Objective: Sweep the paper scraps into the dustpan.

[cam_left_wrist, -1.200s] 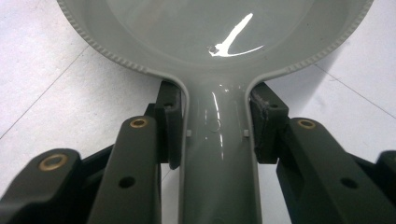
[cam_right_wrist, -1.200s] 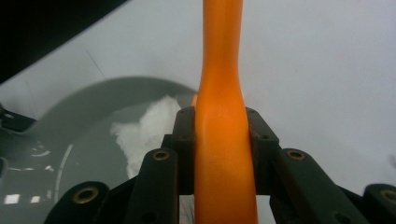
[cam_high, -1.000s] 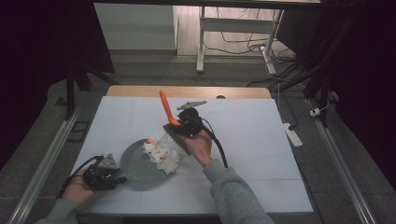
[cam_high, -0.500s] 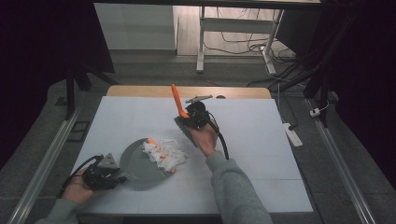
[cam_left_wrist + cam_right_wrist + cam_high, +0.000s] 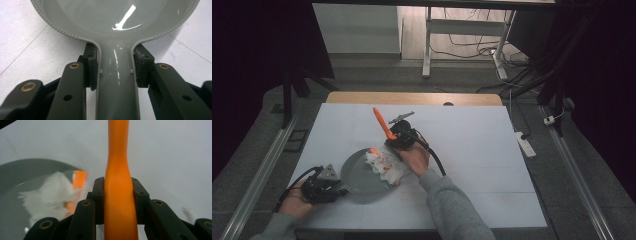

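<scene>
Counter (image 5: 472, 150) white, seen from above, with a grey pan (image 5: 362, 176) at its near-left part. Left gripper (image 5: 329, 186) low at the near-left edge, held in the person's left hand (image 5: 294, 202); its fingers (image 5: 90, 66) are clamped on either side of the pan's handle (image 5: 117, 90), pads touching the handle just below where it joins the ribbed rim. Pan interior glossy, a light streak reflected in it. White crumpled material (image 5: 384, 166) with orange bits lies on the pan's right side, spilling over the rim toward the right hand (image 5: 414, 159). Right gripper (image 5: 399, 136) sits just beyond the pan, near mid-counter, gripping an orange utensil (image 5: 383, 123) that sticks up and tilts to the far left. In the right gripper view the fingers (image 5: 100, 195) press both sides of the orange shaft (image 5: 118, 195); pan and white material appear blurred at left, with an orange piece (image 5: 79, 179) among them.
</scene>
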The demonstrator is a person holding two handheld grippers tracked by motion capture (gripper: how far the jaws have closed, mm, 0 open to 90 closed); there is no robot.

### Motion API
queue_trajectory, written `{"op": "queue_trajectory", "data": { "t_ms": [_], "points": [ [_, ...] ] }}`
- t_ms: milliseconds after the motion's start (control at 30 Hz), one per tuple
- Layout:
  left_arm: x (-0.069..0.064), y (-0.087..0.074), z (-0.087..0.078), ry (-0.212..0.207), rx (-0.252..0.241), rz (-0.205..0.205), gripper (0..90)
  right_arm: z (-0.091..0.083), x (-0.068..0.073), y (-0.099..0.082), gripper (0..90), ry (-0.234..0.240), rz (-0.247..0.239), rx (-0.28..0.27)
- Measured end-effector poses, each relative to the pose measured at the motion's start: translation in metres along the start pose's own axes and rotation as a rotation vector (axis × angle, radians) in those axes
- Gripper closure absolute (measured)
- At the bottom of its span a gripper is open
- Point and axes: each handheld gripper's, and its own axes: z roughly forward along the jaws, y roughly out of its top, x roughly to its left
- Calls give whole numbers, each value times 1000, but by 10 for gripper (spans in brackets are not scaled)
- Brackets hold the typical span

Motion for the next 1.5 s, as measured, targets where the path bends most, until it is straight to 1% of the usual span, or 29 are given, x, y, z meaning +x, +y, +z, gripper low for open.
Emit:
{"op": "queue_trajectory", "data": {
  "t_ms": [67,133,167,233,267,300,333,367,400,433,467,500,533,567,600,633,667,767,800,867,1000,1167,1233,1333,1467,1500],
  "points": [
    [0,0,0,2,1,0,621,2,9,1,700,22,-11,1],
    [0,1,1,2,0,-1,620,4,19,1,700,59,-8,1],
    [0,1,1,-1,1,-2,620,5,26,1,700,83,-16,-1],
    [0,1,1,-2,4,-3,621,6,35,1,700,111,-31,-3],
    [0,1,1,-2,4,-3,620,6,35,1,700,111,-31,-3],
    [0,1,1,-2,3,-3,620,5,40,1,700,128,-38,-6],
    [0,1,1,-1,2,-3,620,4,44,2,700,153,-37,-13],
    [0,1,1,0,2,-2,621,2,48,4,699,195,-22,-27],
    [0,1,1,0,2,-2,620,-1,50,5,700,213,-15,-41],
    [0,1,1,-3,2,-3,620,-4,52,7,700,211,-22,-54],
    [0,1,1,-3,1,-3,621,-13,52,12,699,196,-40,-87],
    [0,1,1,-2,1,-3,621,-13,52,12,699,196,-40,-87],
    [0,1,1,0,1,-3,620,-16,50,13,699,192,-35,-99],
    [0,1,1,-1,1,-3,620,-23,46,15,699,183,-23,-118],
    [0,1,1,-1,2,-3,620,-32,37,18,699,157,-18,-144],
    [0,1,1,-1,2,-3,620,-32,37,18,699,157,-18,-144],
    [0,1,1,-2,3,-4,620,-40,27,19,699,122,-8,-162],
    [0,1,1,-2,3,-5,620,-46,10,18,700,60,6,-171],
    [0,0,0,-2,5,-6,620,-46,10,18,700,60,6,-171],
    [0,0,0,-2,4,-9,621,-47,-4,16,699,13,21,-167],
    [1,-1,0,-8,4,-11,621,-42,-24,11,699,-56,46,-136],
    [2,-4,-2,-10,8,-11,620,-31,-47,4,700,-147,48,-91],
    [2,-5,-3,-10,6,-16,620,-27,-55,2,699,-172,61,-80],
    [3,-6,-3,-11,5,-19,620,-23,-65,-1,699,-211,68,-56],
    [3,-5,-2,-9,5,-19,620,-20,-78,-5,700,-244,86,-29],
    [3,-5,-2,-9,5,-18,620,-20,-80,-5,700,-243,89,-22]
  ]
}}
